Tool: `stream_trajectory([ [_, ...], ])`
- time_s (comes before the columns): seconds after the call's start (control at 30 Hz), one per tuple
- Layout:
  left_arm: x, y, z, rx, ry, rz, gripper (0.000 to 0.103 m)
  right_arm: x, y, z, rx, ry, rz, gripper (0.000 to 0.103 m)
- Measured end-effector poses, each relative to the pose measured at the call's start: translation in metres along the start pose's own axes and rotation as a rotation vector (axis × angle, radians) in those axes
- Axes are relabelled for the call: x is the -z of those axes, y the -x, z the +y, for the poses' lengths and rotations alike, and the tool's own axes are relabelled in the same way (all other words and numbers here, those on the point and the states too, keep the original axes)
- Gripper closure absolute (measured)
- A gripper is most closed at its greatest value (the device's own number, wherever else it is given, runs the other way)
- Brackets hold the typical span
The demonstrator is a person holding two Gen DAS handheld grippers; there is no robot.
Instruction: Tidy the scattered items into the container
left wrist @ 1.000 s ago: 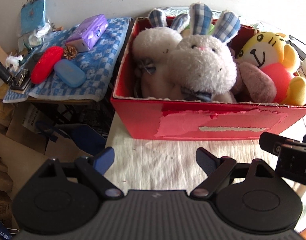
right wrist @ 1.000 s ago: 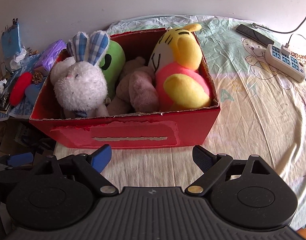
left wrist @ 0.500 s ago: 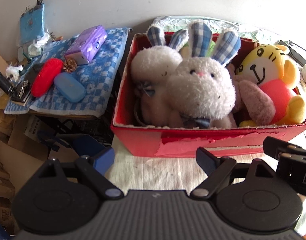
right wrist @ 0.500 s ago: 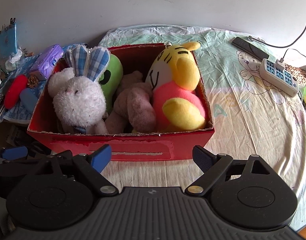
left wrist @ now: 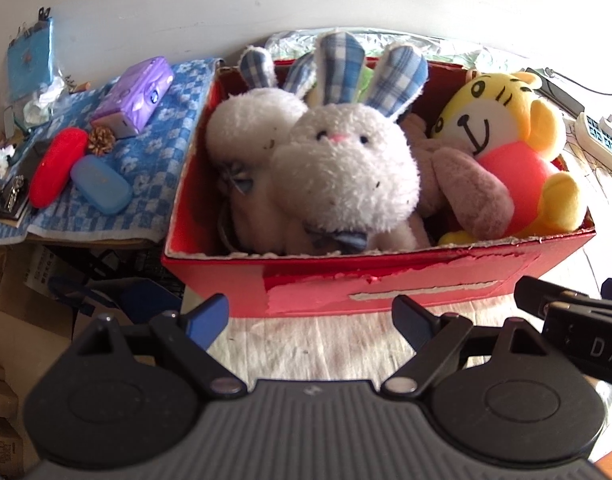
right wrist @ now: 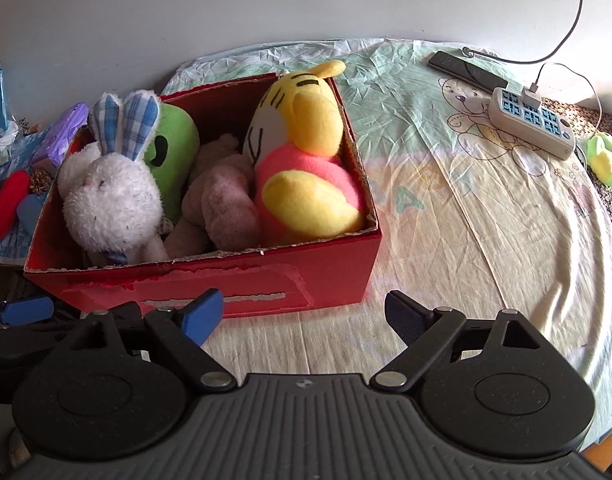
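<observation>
A red cardboard box stands on a bed sheet and is packed with plush toys. Inside it are a white rabbit with blue checked ears, a yellow and pink tiger, a pinkish-brown plush and a green plush. My left gripper is open just before the box's front wall, nothing between its fingers. My right gripper is open too, before the box's right front corner, and holds nothing. Its side shows at the right edge of the left wrist view.
Left of the box a blue checked cloth carries a purple pack, a red case and a blue case. On the sheet to the right lie a power strip, a dark remote and a small green plush.
In both views the box and toys have slid downward in the picture and more of the box's inside shows. Both grippers stayed open and empty.
</observation>
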State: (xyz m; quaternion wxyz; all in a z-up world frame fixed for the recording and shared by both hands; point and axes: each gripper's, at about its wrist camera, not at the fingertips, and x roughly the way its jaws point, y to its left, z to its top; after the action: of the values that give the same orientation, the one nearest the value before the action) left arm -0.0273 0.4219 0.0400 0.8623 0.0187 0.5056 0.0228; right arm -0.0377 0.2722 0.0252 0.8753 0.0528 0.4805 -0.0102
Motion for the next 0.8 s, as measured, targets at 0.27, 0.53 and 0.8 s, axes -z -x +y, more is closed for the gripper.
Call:
stream_trajectory([
  [0.27,-0.002,-0.004,0.002,-0.004,0.008,-0.003,0.015,-0.002,-0.002,0.004,0.004,0.0,-0.003,0.013],
  [0.53,-0.002,-0.008,0.004,-0.027,0.013,-0.009,0.015,-0.005,-0.005,0.006,0.006,0.019,-0.008,0.013],
  [0.8,-0.007,-0.017,0.006,-0.015,0.024,0.017,0.015,-0.007,-0.008,0.009,0.008,0.043,-0.013,0.014],
])
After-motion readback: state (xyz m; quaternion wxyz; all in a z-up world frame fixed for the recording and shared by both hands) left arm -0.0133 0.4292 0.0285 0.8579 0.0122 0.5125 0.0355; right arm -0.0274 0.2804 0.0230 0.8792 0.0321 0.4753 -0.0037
